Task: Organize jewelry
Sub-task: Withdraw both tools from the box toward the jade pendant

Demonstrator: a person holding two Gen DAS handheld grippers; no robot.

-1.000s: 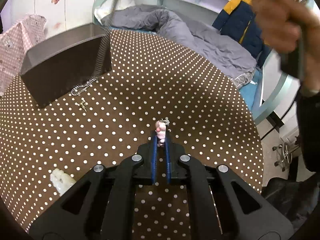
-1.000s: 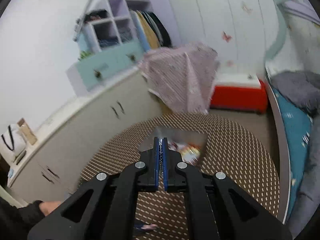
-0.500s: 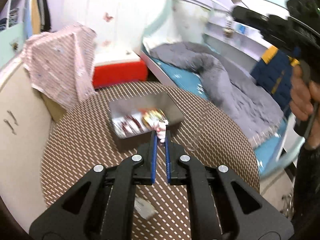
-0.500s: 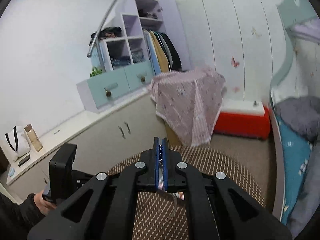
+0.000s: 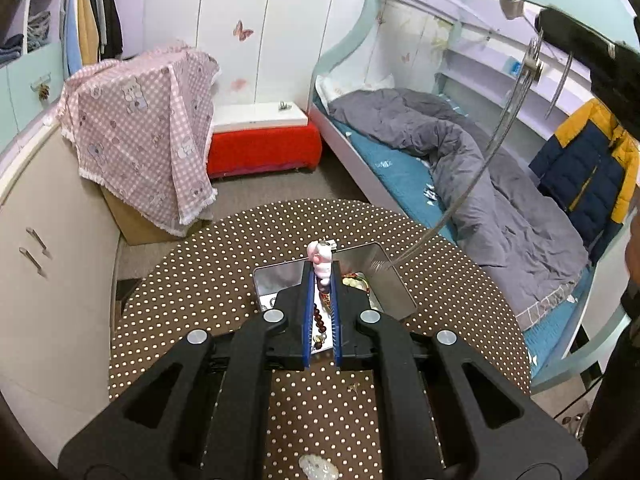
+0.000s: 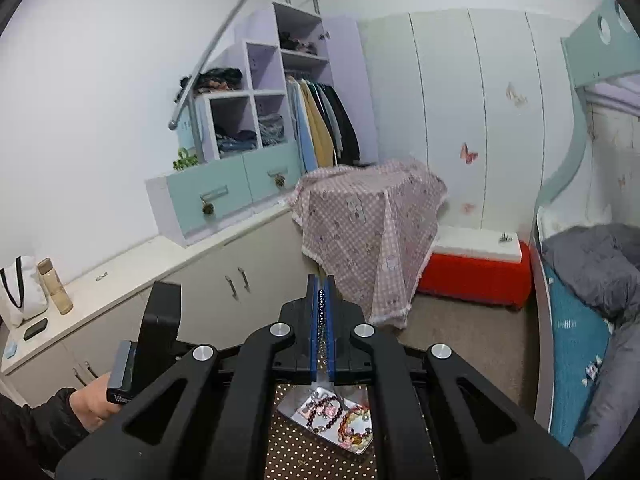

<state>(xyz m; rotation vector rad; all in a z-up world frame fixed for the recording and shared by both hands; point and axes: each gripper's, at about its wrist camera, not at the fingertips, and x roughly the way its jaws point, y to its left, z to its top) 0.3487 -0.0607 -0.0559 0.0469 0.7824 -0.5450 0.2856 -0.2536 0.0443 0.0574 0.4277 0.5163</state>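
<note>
Dotted counter (image 5: 200, 288) under us; left gripper (image 5: 321, 276) jaws clamp pink charm (image 5: 320, 258), tray (image 5: 394, 284) directly below. Right gripper (image 6: 320, 292) jaws pinch chain (image 5: 472, 184), hanging long toward tray.

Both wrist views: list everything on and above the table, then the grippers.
Table: one, round, brown cloth with white dots.
Tray: one, silver metal, mid-table.
Bead bracelets: several, dark red and mixed colours, inside tray.
Pink charm: one, clamped above tray.
Chain: one, silver, hanging down to tray.
White piece: one, near table edge.
Left gripper: black, blue pads, shut on charm.
Right gripper: black, shut on chain.
</note>
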